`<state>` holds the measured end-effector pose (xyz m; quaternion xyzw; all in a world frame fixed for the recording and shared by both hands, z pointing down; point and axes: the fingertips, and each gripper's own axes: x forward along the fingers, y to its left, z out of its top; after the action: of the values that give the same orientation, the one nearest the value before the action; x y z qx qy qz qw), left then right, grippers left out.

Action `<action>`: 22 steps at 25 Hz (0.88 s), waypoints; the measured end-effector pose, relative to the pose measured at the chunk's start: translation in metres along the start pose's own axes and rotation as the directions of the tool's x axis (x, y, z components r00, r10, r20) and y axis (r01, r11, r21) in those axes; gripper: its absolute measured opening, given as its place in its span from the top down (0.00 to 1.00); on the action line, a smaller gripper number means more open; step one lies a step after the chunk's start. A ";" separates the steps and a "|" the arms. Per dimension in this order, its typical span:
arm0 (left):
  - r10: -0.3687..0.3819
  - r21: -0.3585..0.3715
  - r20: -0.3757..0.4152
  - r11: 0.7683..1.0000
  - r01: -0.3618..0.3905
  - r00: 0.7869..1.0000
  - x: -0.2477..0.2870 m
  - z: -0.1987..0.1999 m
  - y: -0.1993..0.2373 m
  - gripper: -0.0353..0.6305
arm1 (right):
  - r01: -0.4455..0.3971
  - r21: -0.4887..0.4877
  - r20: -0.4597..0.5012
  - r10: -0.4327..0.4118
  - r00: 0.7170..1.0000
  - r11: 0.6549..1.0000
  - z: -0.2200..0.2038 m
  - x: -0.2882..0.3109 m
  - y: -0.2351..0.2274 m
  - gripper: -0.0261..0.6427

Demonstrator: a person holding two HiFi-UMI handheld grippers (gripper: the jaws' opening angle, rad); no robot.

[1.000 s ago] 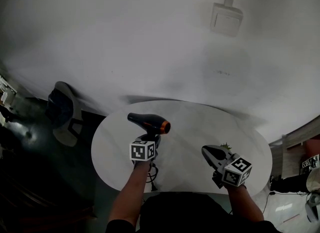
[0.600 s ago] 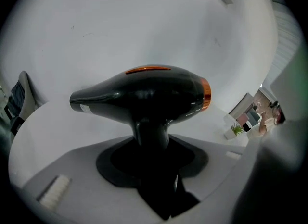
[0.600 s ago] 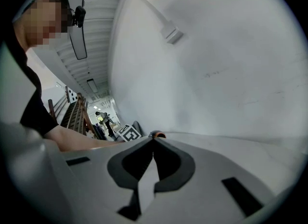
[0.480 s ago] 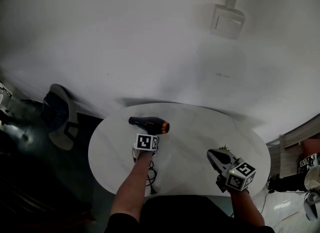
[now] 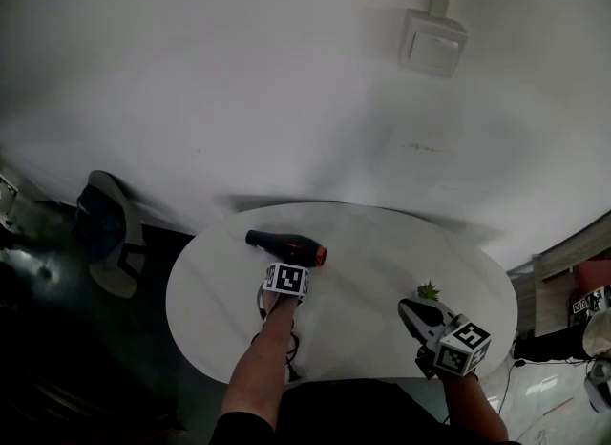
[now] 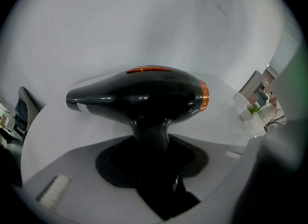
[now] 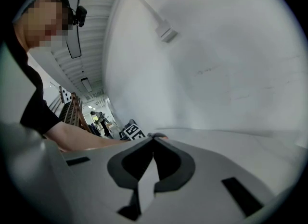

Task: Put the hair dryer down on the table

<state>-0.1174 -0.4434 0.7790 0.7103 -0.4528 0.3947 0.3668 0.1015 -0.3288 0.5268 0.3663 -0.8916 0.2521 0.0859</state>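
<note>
A black hair dryer (image 5: pixel 286 245) with an orange ring lies level low over the white oval table (image 5: pixel 382 252), nozzle to the left. Whether it touches the top I cannot tell. My left gripper (image 5: pixel 289 264) is shut on its handle from the near side. In the left gripper view the dryer's body (image 6: pixel 139 95) crosses above the jaws and the handle (image 6: pixel 150 131) runs down between them. My right gripper (image 5: pixel 420 314) hangs over the table's right front, jaws shut with nothing in them; in the right gripper view its tips (image 7: pixel 153 139) meet.
A small potted plant (image 5: pixel 429 290) stands on the table just beyond the right gripper. The dryer's cord (image 5: pixel 286 343) hangs by the front edge. A chair (image 5: pixel 105 233) stands left of the table. A white wall rises behind.
The left gripper has lowered the hair dryer toward the table top. The right gripper has sunk a little and stayed shut.
</note>
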 end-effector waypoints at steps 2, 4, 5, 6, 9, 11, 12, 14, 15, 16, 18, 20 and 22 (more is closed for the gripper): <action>0.006 0.002 -0.001 1.000 -0.006 1.000 0.002 -0.001 0.001 0.67 | 0.004 -0.002 -0.004 -0.004 1.000 1.000 -0.002 -0.001 0.001 0.94; 0.001 -0.002 0.000 1.000 -0.001 1.000 0.003 -0.002 0.001 0.67 | 0.000 0.015 0.005 0.000 1.000 1.000 -0.002 -0.002 0.003 0.94; -0.005 -0.003 0.000 1.000 0.005 1.000 0.003 -0.001 0.000 0.67 | -0.003 0.020 0.008 0.002 1.000 1.000 -0.002 -0.002 0.004 0.94; -0.012 -0.004 0.000 1.000 0.012 1.000 0.004 -0.001 0.000 0.67 | -0.002 0.018 0.006 0.002 1.000 1.000 -0.002 -0.002 0.004 0.94; -0.016 0.007 -0.005 1.000 0.016 1.000 0.004 -0.003 0.002 0.67 | 0.003 0.004 -0.008 -0.003 1.000 1.000 -0.006 -0.002 0.004 0.94; -0.010 0.028 -0.013 1.000 0.010 1.000 0.005 -0.006 0.002 0.63 | -0.002 0.003 -0.008 0.002 1.000 1.000 -0.005 -0.001 0.005 0.94; -0.012 0.036 -0.013 0.999 0.013 1.000 0.003 -0.006 0.000 0.61 | -0.006 0.001 -0.006 0.006 1.000 1.000 -0.004 0.000 0.006 0.94; -0.021 0.045 -0.001 0.999 0.021 1.000 -0.005 -0.004 -0.004 0.58 | -0.017 -0.004 -0.001 0.017 1.000 1.000 -0.001 0.002 0.008 0.94; -0.017 0.047 0.010 0.999 0.017 1.000 -0.009 -0.003 -0.003 0.57 | -0.023 -0.008 0.002 0.023 1.000 1.000 0.001 0.003 0.009 0.94; -0.011 0.049 0.022 0.999 0.010 1.000 -0.014 -0.002 -0.001 0.57 | -0.030 -0.012 0.006 0.030 1.000 0.999 0.003 0.005 0.010 0.94; -0.003 0.050 0.047 0.999 0.001 0.999 -0.028 0.002 0.003 0.57 | -0.044 -0.021 0.013 0.044 0.999 0.999 0.008 0.008 0.013 0.94; -0.002 0.049 0.078 0.999 -0.002 0.997 -0.049 0.009 0.004 0.57 | -0.059 -0.034 0.019 0.060 0.998 0.998 0.014 0.013 0.015 0.94; -0.008 0.048 0.116 0.999 0.003 0.993 -0.066 0.017 0.005 0.57 | -0.076 -0.048 0.024 0.077 0.997 0.996 0.021 0.018 0.018 0.94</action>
<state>-0.1362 -0.4367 0.7139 0.7420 -0.4618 0.3623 0.3238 0.0770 -0.3396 0.5084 0.3330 -0.9117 0.2293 0.0734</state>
